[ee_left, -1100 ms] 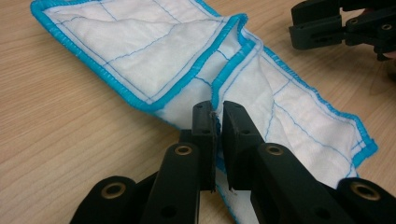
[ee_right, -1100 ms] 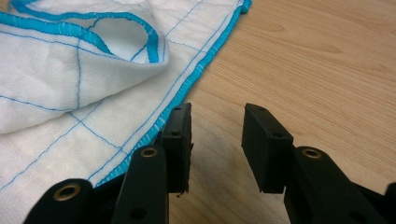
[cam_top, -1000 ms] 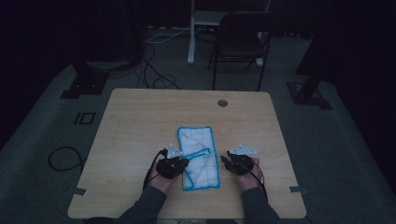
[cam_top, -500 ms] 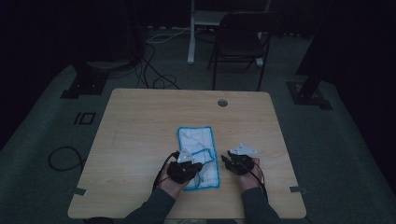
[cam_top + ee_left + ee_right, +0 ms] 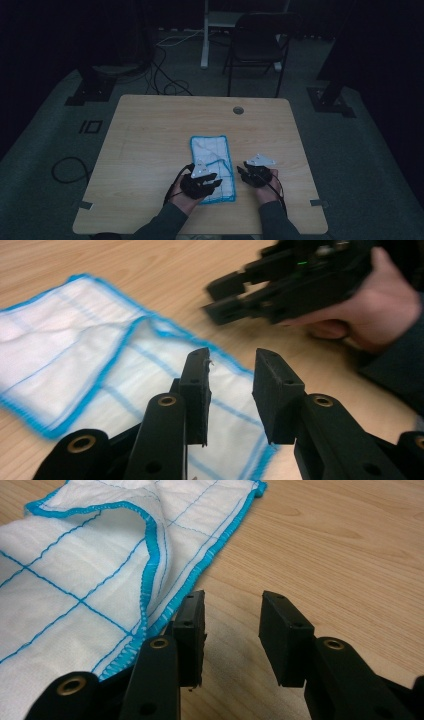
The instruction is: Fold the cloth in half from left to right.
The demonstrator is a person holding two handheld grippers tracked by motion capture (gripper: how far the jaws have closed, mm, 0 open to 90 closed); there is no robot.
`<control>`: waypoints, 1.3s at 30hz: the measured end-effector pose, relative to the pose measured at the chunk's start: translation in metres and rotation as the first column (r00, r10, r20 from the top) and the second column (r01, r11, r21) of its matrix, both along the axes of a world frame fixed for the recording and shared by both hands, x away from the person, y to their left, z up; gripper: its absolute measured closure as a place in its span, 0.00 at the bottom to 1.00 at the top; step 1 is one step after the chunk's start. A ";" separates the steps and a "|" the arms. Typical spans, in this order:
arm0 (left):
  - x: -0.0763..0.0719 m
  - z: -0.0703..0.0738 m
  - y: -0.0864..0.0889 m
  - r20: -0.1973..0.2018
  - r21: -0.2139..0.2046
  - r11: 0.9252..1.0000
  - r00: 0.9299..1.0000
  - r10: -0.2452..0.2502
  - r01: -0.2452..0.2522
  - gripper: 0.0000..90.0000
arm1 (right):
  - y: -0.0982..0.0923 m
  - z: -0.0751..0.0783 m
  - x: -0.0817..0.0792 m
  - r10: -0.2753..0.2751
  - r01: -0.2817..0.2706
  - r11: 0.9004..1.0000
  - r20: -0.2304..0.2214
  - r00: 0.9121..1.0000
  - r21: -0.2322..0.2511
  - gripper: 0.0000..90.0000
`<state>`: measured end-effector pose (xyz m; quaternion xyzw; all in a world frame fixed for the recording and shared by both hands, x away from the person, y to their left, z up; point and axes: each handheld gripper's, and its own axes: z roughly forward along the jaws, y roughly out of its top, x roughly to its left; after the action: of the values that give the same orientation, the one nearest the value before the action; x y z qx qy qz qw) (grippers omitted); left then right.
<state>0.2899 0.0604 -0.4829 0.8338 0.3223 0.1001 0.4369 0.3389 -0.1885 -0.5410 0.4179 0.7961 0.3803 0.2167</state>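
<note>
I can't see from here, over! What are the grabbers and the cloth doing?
Left gripper jaws just opened, nothing between them, over the folded blue-edged cloth. Right gripper open on bare table beside the cloth. Nothing in the way.

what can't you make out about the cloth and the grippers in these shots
- High view: the near left corner of the white cloth with blue edging lies under the left gripper.
- Left gripper view: the cloth's left and bottom parts are cut off by the frame.
- Left gripper view: the right gripper is blurred.
</note>
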 end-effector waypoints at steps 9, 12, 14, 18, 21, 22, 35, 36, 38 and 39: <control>0.024 -0.022 0.040 -0.029 0.063 0.984 0.985 0.168 -0.166 0.71 | 0.001 0.000 0.000 0.004 -0.004 1.000 -0.001 1.000 -0.003 0.70; 0.032 -0.032 0.049 -0.038 0.082 0.975 0.977 0.209 -0.205 0.69 | 0.001 -0.001 0.000 0.002 -0.002 1.000 -0.003 1.000 -0.003 0.70; 0.036 -0.038 0.052 -0.043 0.094 0.971 0.974 0.223 -0.218 0.68 | 0.001 -0.001 0.000 0.003 -0.003 1.000 -0.003 1.000 -0.003 0.70; 0.042 -0.048 0.054 -0.052 0.112 0.966 0.969 0.242 -0.235 0.68 | 0.001 -0.001 0.000 0.004 -0.004 1.000 -0.003 1.000 -0.004 0.70; 0.047 -0.052 0.052 -0.059 0.118 0.963 0.967 0.249 -0.241 0.68 | 0.001 -0.001 0.000 0.001 -0.001 1.000 -0.004 1.000 -0.002 0.70; 0.049 -0.052 0.051 -0.059 0.120 0.963 0.966 0.250 -0.241 0.68 | 0.001 -0.001 0.000 0.000 0.000 1.000 -0.004 1.000 -0.002 0.70; 0.066 -0.052 0.043 -0.097 0.106 0.967 0.965 0.242 -0.232 0.91 | 0.000 -0.001 0.000 -0.001 0.001 1.000 -0.005 1.000 -0.001 0.70; 0.066 -0.051 0.042 -0.094 0.108 0.967 0.966 0.240 -0.230 0.94 | 0.000 -0.001 0.000 -0.001 0.001 1.000 -0.005 1.000 -0.002 0.70; 0.068 -0.050 0.042 -0.092 0.108 0.967 0.966 0.242 -0.232 0.97 | 0.000 -0.001 0.000 -0.001 0.001 1.000 -0.005 1.000 -0.002 0.70; 0.068 -0.049 0.041 -0.088 0.110 0.966 0.966 0.243 -0.233 0.98 | 0.000 -0.001 0.000 -0.001 0.001 1.000 -0.006 1.000 -0.002 0.70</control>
<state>0.3584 0.1019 -0.5316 0.8135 0.4365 0.1256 0.3631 0.3391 -0.1881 -0.5416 0.4192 0.7968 0.3782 0.2150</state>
